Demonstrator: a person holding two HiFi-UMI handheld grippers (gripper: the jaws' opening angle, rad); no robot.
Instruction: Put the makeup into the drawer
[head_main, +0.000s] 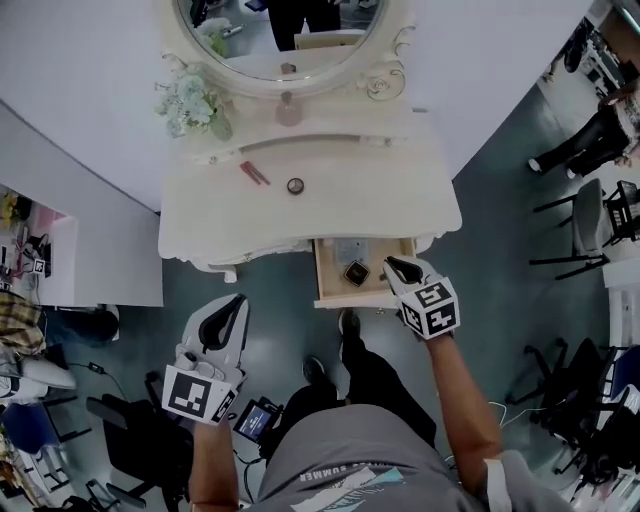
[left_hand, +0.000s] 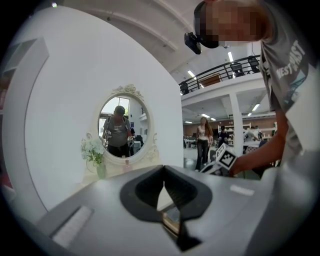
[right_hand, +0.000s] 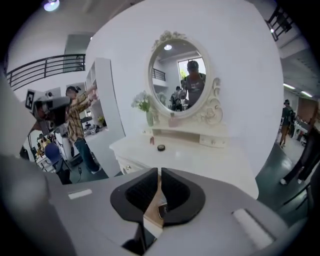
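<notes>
**1.** Cream-white dressing table (head_main: 400, 200) with a scroll-framed oval mirror (head_main: 250, 62). Its pale wooden drawer (head_main: 335, 287) stands pulled open at the front right.

**2.** Makeup.
- A dark square compact (head_main: 356, 272) lies inside the open drawer, near its middle.
- A pale grey piece (head_main: 348, 250) behind it is too indistinct to name.
- A small round dark compact (head_main: 295, 185) and a pair of red sticks (head_main: 254, 173) lie on the tabletop, well apart from the drawer.
- Any lettering on these is too small to read.

**3.** Pink bottle (head_main: 288, 108) and a vase of pale flowers (head_main: 192, 105), at the back of the top under the mirror.

**4.** Right gripper (head_main: 396, 266). Its tips are over the drawer's right end, near the square compact and apart from it. The jaws are narrow, with a thin slit and nothing between them. In the right gripper view only a corner of the square compact shows through the slit.

**5.** Left gripper (head_main: 236, 306). It is held over the grey floor left of the drawer, apart from the table. The jaws are closed tip to tip and empty.

**6.** Marker cubes (head_main: 198, 392) (head_main: 433, 308), with black-and-white square patterns and no words.

**7.** Grey T-shirt (head_main: 340, 460). The print reads "SUMMER" in the head view, and the rest is cut off. In the left gripper view the chest lettering is warped and cannot be read for certain.
</notes>
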